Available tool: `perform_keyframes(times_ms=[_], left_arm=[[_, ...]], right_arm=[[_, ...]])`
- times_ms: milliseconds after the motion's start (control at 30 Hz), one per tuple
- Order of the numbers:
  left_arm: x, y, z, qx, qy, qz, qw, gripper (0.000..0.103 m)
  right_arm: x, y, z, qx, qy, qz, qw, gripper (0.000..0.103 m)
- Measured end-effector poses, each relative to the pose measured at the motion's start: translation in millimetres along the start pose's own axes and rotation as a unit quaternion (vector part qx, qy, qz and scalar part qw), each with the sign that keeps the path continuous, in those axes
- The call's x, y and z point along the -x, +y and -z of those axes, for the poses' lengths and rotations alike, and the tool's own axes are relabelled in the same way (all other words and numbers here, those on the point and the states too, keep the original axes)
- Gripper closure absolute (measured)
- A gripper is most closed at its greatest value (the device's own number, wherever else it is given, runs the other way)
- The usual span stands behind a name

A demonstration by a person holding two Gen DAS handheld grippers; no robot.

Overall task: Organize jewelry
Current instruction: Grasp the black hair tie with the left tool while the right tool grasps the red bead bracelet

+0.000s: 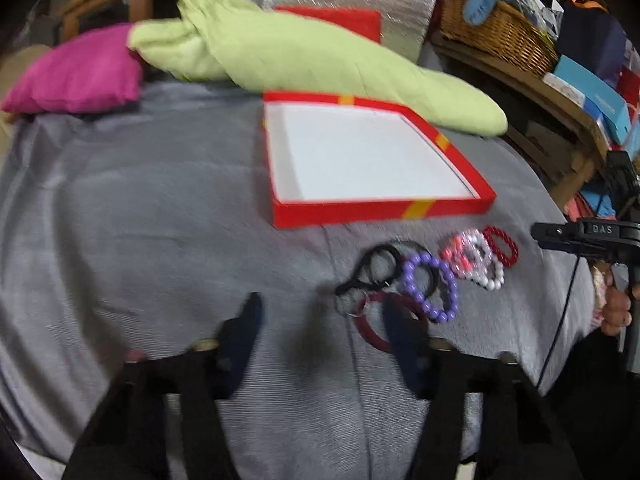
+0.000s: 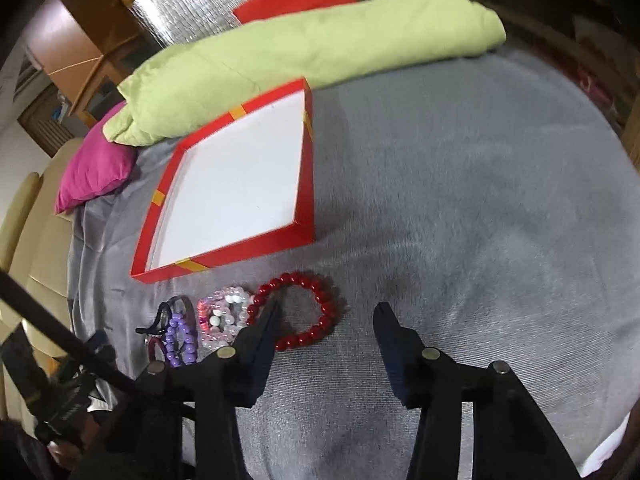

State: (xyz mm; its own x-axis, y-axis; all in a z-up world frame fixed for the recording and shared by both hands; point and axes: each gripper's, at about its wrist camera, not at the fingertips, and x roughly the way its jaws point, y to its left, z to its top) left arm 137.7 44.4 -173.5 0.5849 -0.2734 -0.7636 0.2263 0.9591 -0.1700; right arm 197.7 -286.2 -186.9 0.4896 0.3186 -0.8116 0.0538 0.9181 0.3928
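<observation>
Under the left tool [image 1: 320, 316], parted and empty, a dark-red bangle [image 1: 370, 326] lies half hidden.

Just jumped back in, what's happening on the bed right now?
A person holds a gripper in each hand over a grey blanket. A row of bracelets lies in front of an empty red box. The right gripper hangs over the red bead bracelet, jaws apart, nothing held. The left gripper is near the dark red bangle and purple bead bracelet, also holding nothing. No jewelry is in the box yet.
</observation>
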Motion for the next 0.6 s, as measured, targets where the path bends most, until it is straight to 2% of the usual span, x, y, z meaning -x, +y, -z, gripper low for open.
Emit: perform_keyframes(times_ms=[67,300,367,500,533,600], left_arm=[[-10,-3,0,0.002,0.015,0.012,0.9998,0.052],[-21,-10,-6,0.0,0.018,0.019,0.9997,0.052],[-26,-10,-10,0.002,0.021,0.027,0.9994,0.052],[-38,-11,-18,-0.006,0.03,0.031,0.9991,0.052],[-40,-12,-19,-0.007,0.03,0.033,0.999,0.055],[-44,-14,-21,-0.009,0.035,0.042,0.9985,0.064]], right_arm=[[-5,4,1,0.012,0.005,0.008,1.0,0.058],[-29,14,-2,0.038,0.031,0.044,0.998,0.062],[-34,17,-3,0.053,0.032,0.067,0.996,0.073],[-38,19,-3,0.06,0.025,0.079,0.995,0.082],[-37,18,-3,0.061,0.024,0.081,0.995,0.087],[-37,17,-3,0.064,0.02,0.085,0.994,0.089]])
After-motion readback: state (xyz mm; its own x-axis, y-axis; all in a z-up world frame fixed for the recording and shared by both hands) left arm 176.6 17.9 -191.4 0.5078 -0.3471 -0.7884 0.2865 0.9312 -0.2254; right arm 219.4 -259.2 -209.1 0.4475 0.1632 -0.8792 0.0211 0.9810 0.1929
